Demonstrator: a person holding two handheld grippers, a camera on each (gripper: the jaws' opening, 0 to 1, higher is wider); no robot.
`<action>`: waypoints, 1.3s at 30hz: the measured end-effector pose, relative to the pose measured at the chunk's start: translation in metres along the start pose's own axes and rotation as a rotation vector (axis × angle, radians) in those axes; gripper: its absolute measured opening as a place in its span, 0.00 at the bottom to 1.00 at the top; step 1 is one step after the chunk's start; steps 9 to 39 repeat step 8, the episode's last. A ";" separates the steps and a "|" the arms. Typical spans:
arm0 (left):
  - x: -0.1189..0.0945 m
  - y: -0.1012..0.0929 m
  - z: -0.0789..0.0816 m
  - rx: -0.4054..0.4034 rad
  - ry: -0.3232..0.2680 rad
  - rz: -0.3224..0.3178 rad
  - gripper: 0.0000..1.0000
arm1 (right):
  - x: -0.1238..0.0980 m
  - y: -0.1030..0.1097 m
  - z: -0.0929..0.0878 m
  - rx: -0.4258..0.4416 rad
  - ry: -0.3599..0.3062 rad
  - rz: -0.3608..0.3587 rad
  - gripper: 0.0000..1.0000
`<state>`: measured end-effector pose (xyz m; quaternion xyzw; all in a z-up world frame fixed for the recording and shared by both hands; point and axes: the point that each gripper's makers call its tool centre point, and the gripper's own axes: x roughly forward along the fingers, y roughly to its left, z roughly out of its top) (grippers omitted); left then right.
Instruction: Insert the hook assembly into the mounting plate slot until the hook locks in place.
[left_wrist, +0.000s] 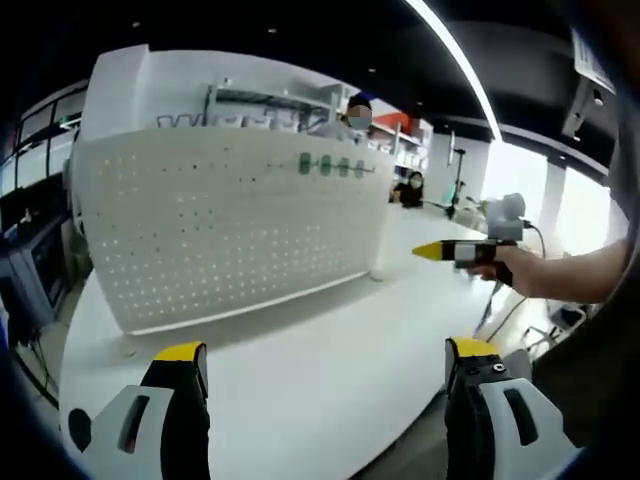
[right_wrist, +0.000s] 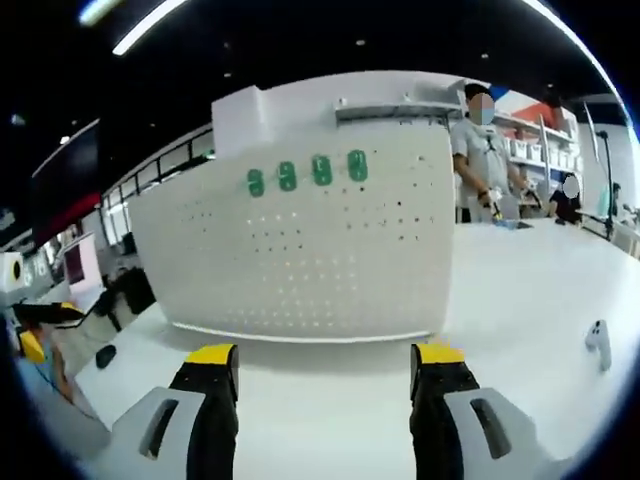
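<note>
Across the far side of the white table (left_wrist: 300, 390) in the left gripper view stands the upright white pegboard (left_wrist: 230, 235), its lower edge on the tabletop, four green hooks (left_wrist: 325, 165) in a row near its top right. The left gripper (left_wrist: 325, 365) has its jaws apart, holding nothing, bare table between them and the board. The right gripper (left_wrist: 455, 252) enters from the right, held in a hand (left_wrist: 525, 270). In the right gripper view the right gripper's (right_wrist: 325, 365) jaws stand apart, empty, facing the pegboard (right_wrist: 300, 250) and green hooks (right_wrist: 305, 173); a small white part (right_wrist: 598, 340) lies far right near the table edge.
</note>
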<state>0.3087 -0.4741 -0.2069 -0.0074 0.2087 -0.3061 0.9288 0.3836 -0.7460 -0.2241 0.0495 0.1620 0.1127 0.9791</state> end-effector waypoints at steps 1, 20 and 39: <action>0.000 0.000 -0.001 -0.002 0.001 0.001 1.00 | -0.003 0.007 -0.004 0.010 0.005 0.018 0.75; -0.001 -0.001 -0.003 -0.008 -0.002 0.002 1.00 | -0.017 0.034 -0.026 0.084 0.014 0.077 0.84; -0.001 -0.001 -0.003 -0.008 -0.002 0.002 1.00 | -0.017 0.034 -0.026 0.084 0.014 0.077 0.84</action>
